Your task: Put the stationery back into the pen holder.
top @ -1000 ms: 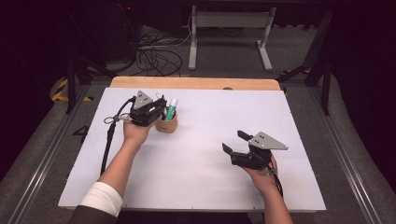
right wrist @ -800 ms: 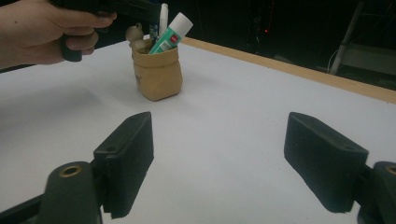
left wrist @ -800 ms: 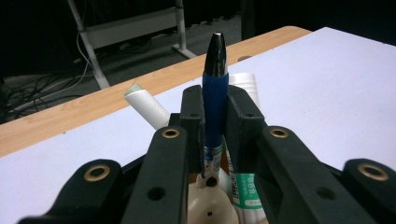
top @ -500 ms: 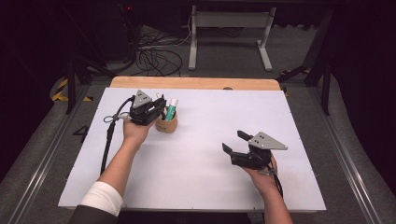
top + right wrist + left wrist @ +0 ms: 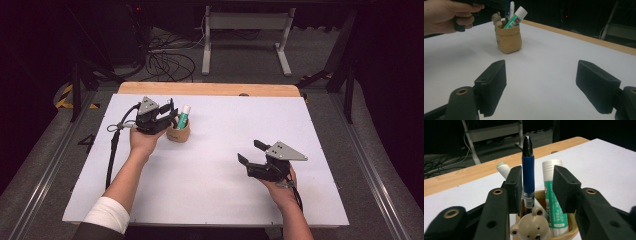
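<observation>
The left gripper (image 5: 167, 114) is positioned at the far left of the white table (image 5: 215, 150), directly over the tan pen holder (image 5: 178, 133). Its jaws have just been opening and now stand apart. In the left gripper view, the blue pen (image 5: 528, 173) stands upright between the two pads: it lies against, or just beside, the left-hand pad, while a clear gap separates it from the right-hand pad, so no pinch is applied. The pen's lower end is seated inside the holder, behind the small bear figure (image 5: 531, 227) on the holder's rim. A green-and-white glue stick (image 5: 554, 202) leans in the same holder just beside the pen, and a white tube (image 5: 504, 169) shows behind the left-hand pad. The right gripper (image 5: 251, 155) is held near the front right of the table, well apart from the holder, with its jaws spread wide and nothing between them. In the right gripper view, the holder (image 5: 508, 37) stands upright on the table surface beyond the pads, with the left hand (image 5: 447, 16) just beside it at the upper left. A wooden strip (image 5: 207, 89) runs along the far edge of the table.
</observation>
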Tool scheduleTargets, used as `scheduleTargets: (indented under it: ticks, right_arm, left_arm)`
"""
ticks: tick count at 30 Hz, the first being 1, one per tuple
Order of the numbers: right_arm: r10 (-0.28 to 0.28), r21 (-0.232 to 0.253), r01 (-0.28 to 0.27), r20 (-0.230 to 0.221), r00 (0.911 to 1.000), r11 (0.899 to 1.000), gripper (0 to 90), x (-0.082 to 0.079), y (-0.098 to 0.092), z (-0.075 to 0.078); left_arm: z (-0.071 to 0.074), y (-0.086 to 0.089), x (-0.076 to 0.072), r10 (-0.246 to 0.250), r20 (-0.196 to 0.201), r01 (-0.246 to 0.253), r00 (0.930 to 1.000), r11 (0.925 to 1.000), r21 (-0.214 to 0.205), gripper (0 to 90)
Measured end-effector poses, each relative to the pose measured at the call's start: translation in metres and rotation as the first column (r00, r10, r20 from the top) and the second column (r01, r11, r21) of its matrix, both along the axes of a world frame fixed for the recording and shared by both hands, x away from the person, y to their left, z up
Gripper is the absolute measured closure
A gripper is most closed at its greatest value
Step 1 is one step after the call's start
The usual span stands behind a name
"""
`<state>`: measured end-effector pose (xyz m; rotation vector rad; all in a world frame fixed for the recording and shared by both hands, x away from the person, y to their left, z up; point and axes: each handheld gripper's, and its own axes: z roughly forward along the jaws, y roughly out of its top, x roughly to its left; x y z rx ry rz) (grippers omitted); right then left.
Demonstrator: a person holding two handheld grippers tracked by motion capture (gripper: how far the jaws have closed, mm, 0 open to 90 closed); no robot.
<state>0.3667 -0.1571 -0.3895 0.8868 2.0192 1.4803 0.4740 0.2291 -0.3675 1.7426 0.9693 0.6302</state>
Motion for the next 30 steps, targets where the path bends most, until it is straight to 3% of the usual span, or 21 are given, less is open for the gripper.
scheduleTargets:
  ticks: [9, 18, 23, 30]
  right_arm:
    - [-0.001, 0.0, 0.001, -0.002, 1.0, 1.0, 25.4, 0.0, 0.0, 0.0]
    - [0.007, -0.001, -0.007, 0.003, 1.0, 1.0, 25.4, 0.0, 0.0, 0.0]
    - [0.02, -0.009, -0.02, 0.007, 0.9998, 1.0, 25.4, 0.0, 0.002, 0.0]
    - [0.01, -0.008, -0.01, 0.008, 0.9999, 1.0, 25.5, 0.0, 0.001, 0.0]
  left_arm:
    - [-0.002, 0.01, -0.007, 0.013, -0.001, -0.013, 0.9999, 0.9998, -0.013, 52.7]
    - [-0.007, 0.014, -0.014, -0.006, -0.018, 0.005, 0.9998, 0.999, -0.044, 46.9]
    - [-0.007, 0.011, -0.02, -0.03, -0.007, 0.03, 0.9995, 0.9993, -0.021, 44.4]
    - [-0.002, 0.01, -0.027, -0.058, 0.003, 0.058, 0.9983, 0.9981, -0.02, 41.1]
